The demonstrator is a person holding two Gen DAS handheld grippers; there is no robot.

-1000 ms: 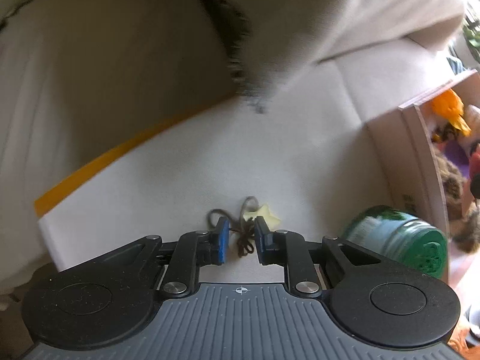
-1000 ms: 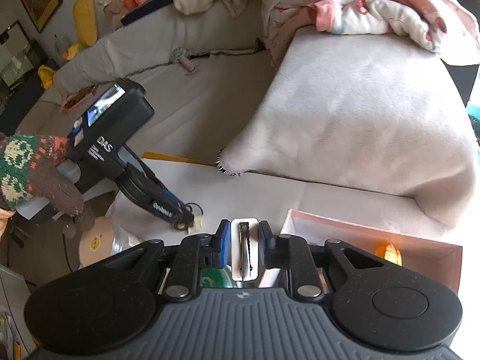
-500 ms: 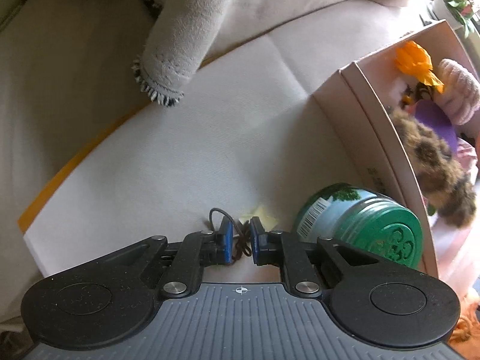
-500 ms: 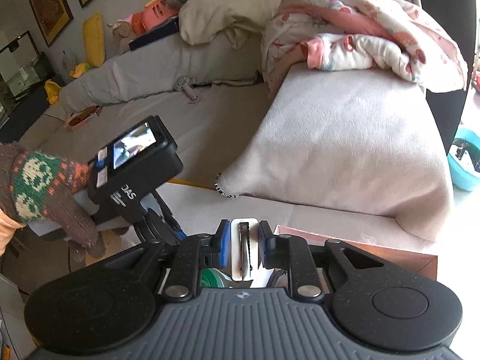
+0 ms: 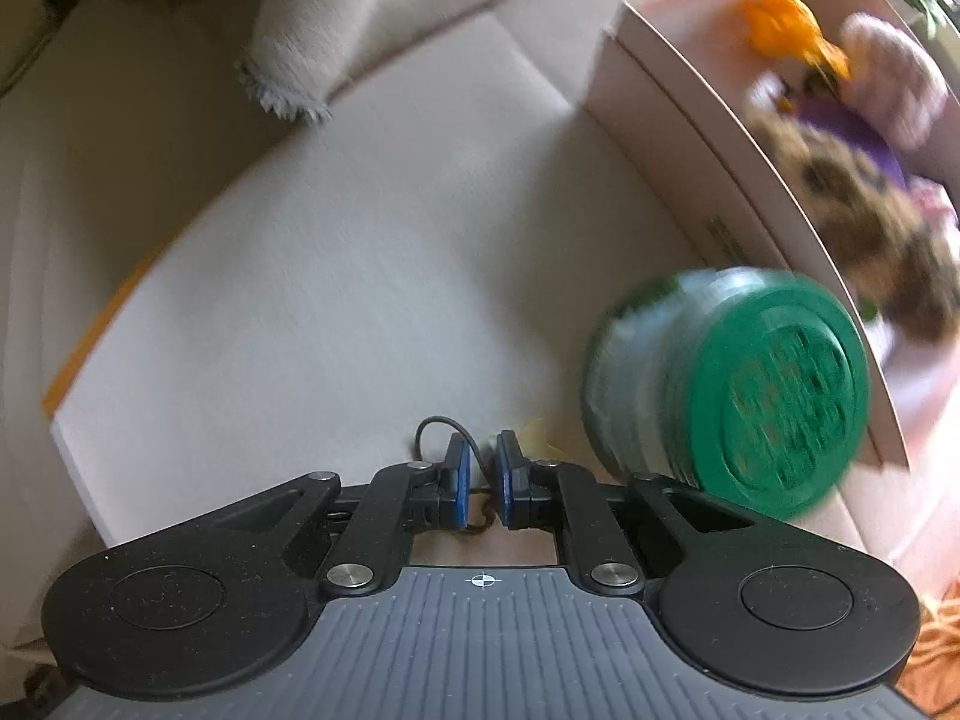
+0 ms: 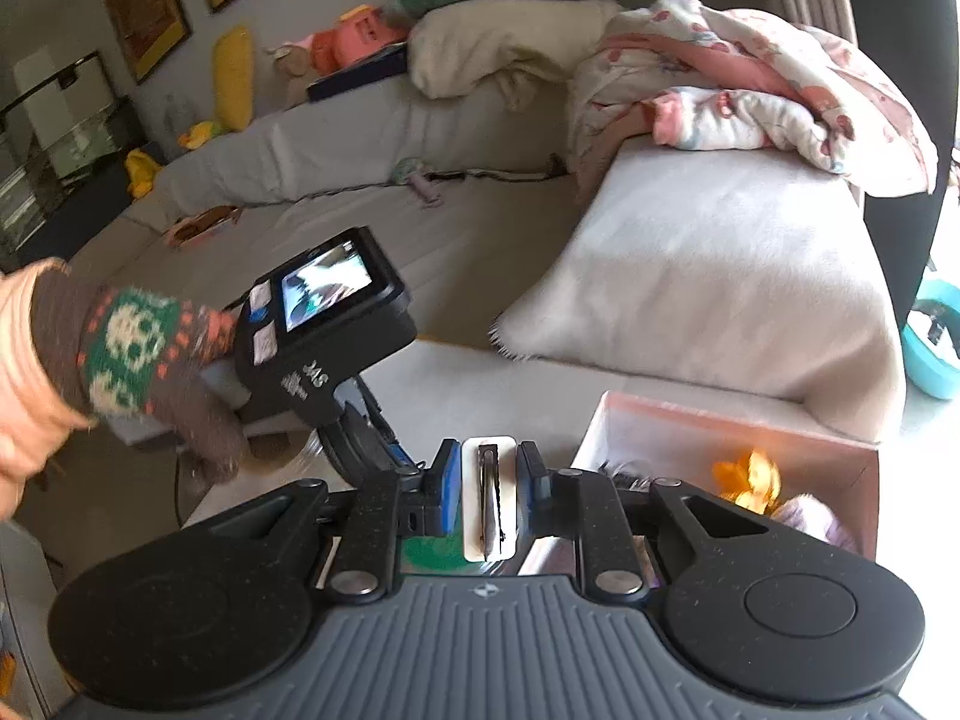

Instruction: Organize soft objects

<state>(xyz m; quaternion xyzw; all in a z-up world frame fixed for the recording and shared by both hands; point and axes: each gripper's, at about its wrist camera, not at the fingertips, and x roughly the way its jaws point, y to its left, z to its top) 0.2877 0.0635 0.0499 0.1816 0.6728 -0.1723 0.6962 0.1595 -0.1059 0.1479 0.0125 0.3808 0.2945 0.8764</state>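
My left gripper (image 5: 480,483) is shut on a thin dark cord (image 5: 441,427) that loops out from between its fingers, with a small yellow tag (image 5: 536,437) beside it. It hovers over a white board (image 5: 360,252). My right gripper (image 6: 487,495) is shut on a white card with a dark hair clip (image 6: 489,498). A pinkish cardboard box (image 5: 690,138) of soft toys stands to the right; it also shows in the right wrist view (image 6: 720,426). The left gripper's body (image 6: 324,324) shows in the right wrist view.
A green-lidded jar (image 5: 732,384) stands by the box, close to my left gripper. A beige blanket (image 6: 708,276) drapes the sofa arm behind. Crumpled pink bedding (image 6: 750,78) and cushions lie on the sofa at the back.
The left gripper has lifted and swung right with the cord, bringing the box and jar closer. The right gripper has risen and holds the card as before.
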